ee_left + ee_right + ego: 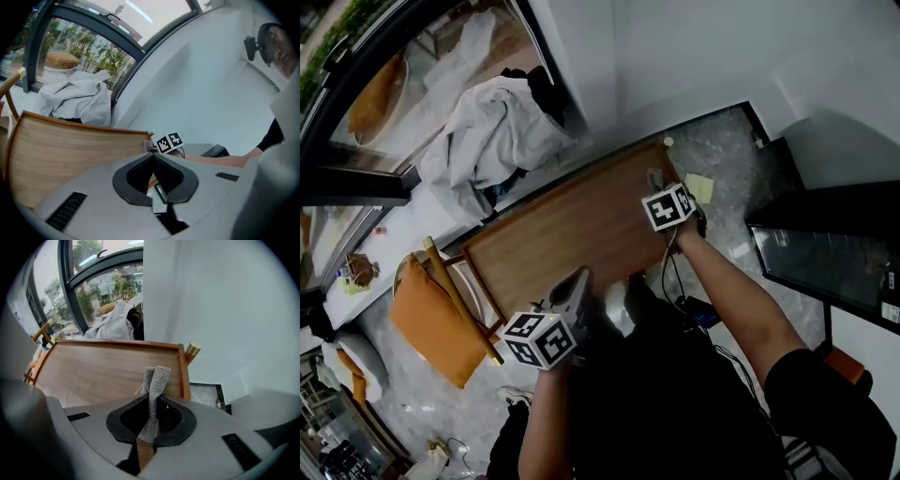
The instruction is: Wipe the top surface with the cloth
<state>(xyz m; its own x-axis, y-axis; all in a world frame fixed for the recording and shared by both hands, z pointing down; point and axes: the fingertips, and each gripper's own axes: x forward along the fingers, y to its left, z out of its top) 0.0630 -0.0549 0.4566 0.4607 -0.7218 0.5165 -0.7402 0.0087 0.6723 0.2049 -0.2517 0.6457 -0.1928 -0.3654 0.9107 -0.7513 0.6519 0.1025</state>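
- Wooden counter (572, 225) with a raised rim stands against a white wall, beside a window; bare board over most of its top.
- Right tool (152, 397): jaws pressed onto a grey knitted cloth (155, 379), which sticks up past the tips as a narrow bunched strip. It hangs over the counter's right edge, near the corner with the brass knob (192, 348).
- Left tool (153, 158): jaws pressed together, nothing between them, at the counter's near edge.
- Handling, judged: the cloth looks light, soft and limp. It will fold under pressure, not slide stiffly. The present hold, on a gathered middle section, seems adequate, provided a loose end trails flat on the wood.
- Count: one cloth, one counter, two tools.
- Wiping appears not yet under way; whether the cloth touches the top cannot be told.
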